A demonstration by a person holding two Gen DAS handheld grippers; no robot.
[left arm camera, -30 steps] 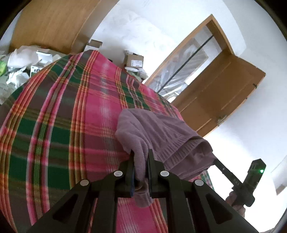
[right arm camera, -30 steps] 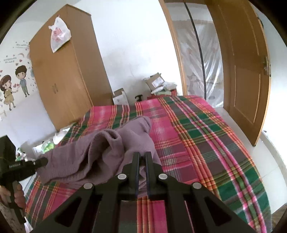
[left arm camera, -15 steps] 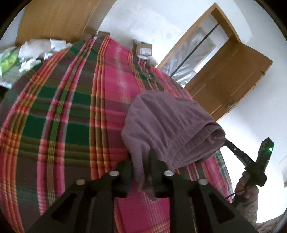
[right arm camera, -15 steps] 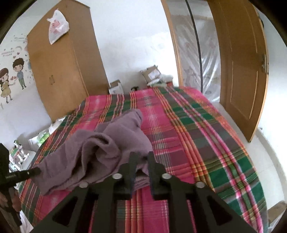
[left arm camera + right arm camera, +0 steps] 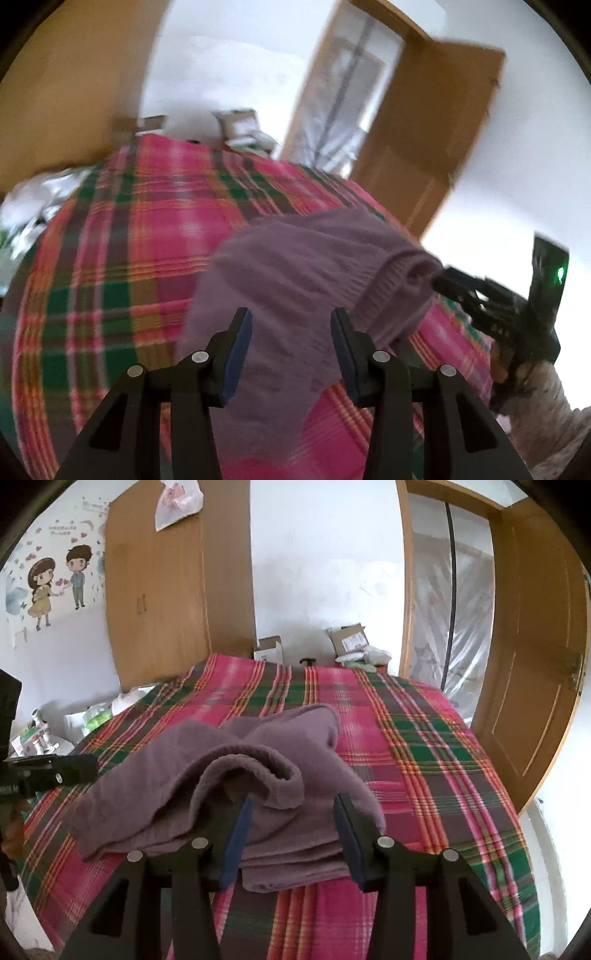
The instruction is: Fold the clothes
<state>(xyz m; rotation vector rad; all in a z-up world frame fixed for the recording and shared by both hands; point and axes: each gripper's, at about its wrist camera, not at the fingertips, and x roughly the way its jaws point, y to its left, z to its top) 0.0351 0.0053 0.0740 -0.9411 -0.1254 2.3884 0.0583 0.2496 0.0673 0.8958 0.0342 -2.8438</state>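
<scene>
Judging the purple garment [image 5: 221, 775] soft and floppy, we hold both the left gripper [image 5: 291, 354] and the right gripper [image 5: 291, 834] released, favouring its hem nearest the door [image 5: 532, 664].

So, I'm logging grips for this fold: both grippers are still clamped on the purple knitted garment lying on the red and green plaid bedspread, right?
Not quite. Both grippers are open: the left gripper and right gripper stand with jaws apart in their own wrist views. The purple knitted garment does lie on the red and green plaid bedspread.
</scene>
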